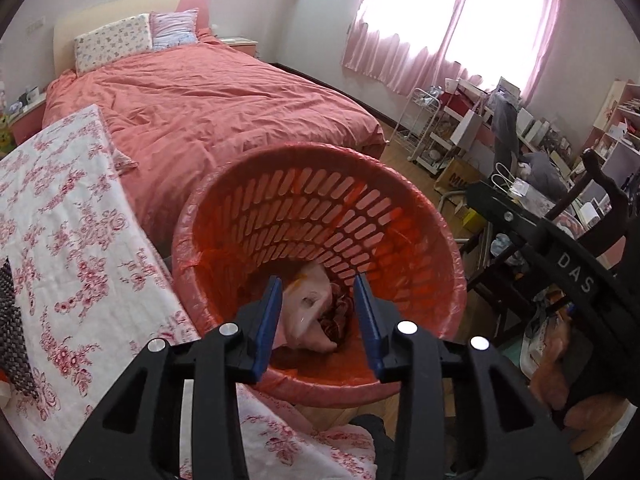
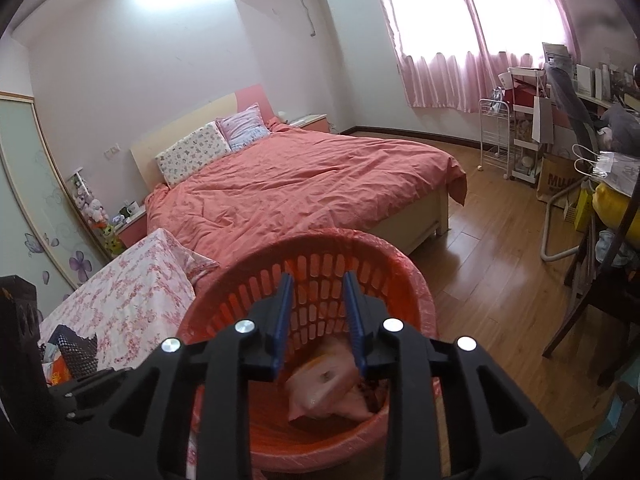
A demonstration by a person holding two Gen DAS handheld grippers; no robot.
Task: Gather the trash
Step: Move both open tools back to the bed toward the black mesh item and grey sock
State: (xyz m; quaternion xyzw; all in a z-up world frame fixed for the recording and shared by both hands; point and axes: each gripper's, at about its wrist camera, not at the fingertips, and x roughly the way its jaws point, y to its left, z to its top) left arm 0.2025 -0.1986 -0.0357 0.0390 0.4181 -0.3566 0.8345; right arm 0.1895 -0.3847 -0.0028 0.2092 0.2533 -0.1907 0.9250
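Above red bin (image 1: 420,240) rim, both grippers parted, empty; pink bag (image 1: 308,312) inside.

My left gripper (image 1: 316,304) is a black moulded plastic frame with triangular cut-outs, its two arms branching forward into fingers faced with ribbed blue pads (image 1: 267,324). Four round silver bolt heads (image 1: 405,327) sit across the frame behind the pads, two on each arm. My right gripper (image 2: 316,312) is built the same: black plastic linkage, blue ribbed pads (image 2: 353,320), four shiny silver bolt heads (image 2: 245,326) in a shallow arc behind the fingers. Off to the right of my left gripper, the side of that other tool shows as a long black bar (image 1: 568,264) with a small screw and white letters reading "DAS", topped by a hooked black lever.
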